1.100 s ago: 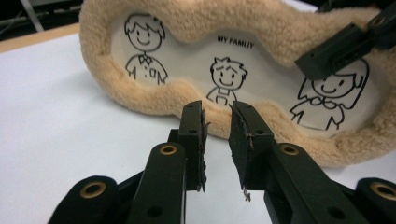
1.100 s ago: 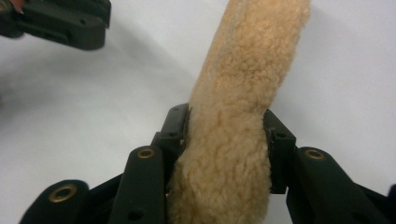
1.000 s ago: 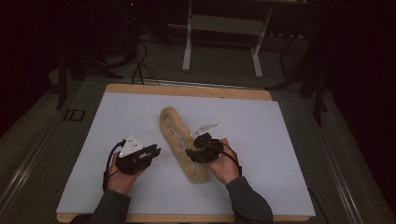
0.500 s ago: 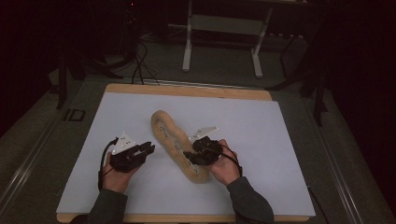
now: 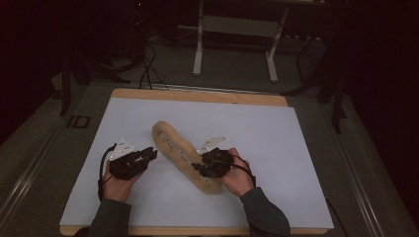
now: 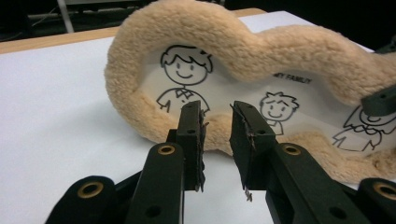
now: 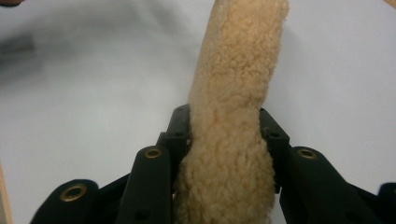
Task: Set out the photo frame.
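Note:
A long beige plush item lies diagonally on the white table top. Its fleecy rim surrounds a pale panel printed with cartoon family figures. My right gripper is shut on the near part of the fleecy rim, one jaw on each side. My left gripper is a little to the left of the plush. Its jaws stand open with nothing between them, and they point at the rim. The right gripper's jaw tip shows at the edge of the left gripper view.
The white sheet lies on a wooden board whose edge shows at the back and front. Beyond the table stand a white table frame, dark stands and floor cables. Bare white surface stretches to the right and far left.
The far end of the plush has swung leftward with the right gripper shut on it. The left gripper has drifted slightly left and stays open.

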Tool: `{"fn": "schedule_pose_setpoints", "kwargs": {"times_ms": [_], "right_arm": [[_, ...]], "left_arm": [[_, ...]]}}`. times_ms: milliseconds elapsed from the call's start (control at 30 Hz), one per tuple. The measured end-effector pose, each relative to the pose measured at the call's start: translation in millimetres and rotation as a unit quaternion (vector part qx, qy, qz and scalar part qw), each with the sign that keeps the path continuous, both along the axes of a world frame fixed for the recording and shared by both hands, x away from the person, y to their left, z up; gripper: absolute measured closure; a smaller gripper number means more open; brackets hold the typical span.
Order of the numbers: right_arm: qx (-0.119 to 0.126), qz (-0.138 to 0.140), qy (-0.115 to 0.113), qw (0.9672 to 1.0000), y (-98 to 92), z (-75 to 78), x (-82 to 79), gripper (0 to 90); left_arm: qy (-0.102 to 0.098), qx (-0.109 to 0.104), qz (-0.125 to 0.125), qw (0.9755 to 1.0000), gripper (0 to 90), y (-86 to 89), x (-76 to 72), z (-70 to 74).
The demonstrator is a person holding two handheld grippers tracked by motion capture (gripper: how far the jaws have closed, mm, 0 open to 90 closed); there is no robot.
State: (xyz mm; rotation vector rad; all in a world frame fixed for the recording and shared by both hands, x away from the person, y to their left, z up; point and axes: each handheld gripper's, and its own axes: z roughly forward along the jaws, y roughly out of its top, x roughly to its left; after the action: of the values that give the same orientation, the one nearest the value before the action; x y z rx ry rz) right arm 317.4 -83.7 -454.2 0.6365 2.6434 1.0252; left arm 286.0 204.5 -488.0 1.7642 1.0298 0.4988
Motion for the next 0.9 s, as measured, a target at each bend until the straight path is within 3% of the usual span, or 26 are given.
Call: {"fn": "schedule_pose_setpoints", "kwargs": {"times_ms": [400, 900], "right_arm": [[-0.006, 0.030, -0.012, 0.9995, 0.8, 0.4, -2.6, 65.3], [-0.018, 0.071, -0.011, 0.9973, -0.8, 2.1, -5.8, 65.7]], "left_arm": [[0.006, -0.009, 0.022, 0.9997, 71.7, 13.9, 2.7, -1.1], [0.015, 0.015, 0.045, 0.9987, 65.9, 16.4, 7.4, -6.6]]}}
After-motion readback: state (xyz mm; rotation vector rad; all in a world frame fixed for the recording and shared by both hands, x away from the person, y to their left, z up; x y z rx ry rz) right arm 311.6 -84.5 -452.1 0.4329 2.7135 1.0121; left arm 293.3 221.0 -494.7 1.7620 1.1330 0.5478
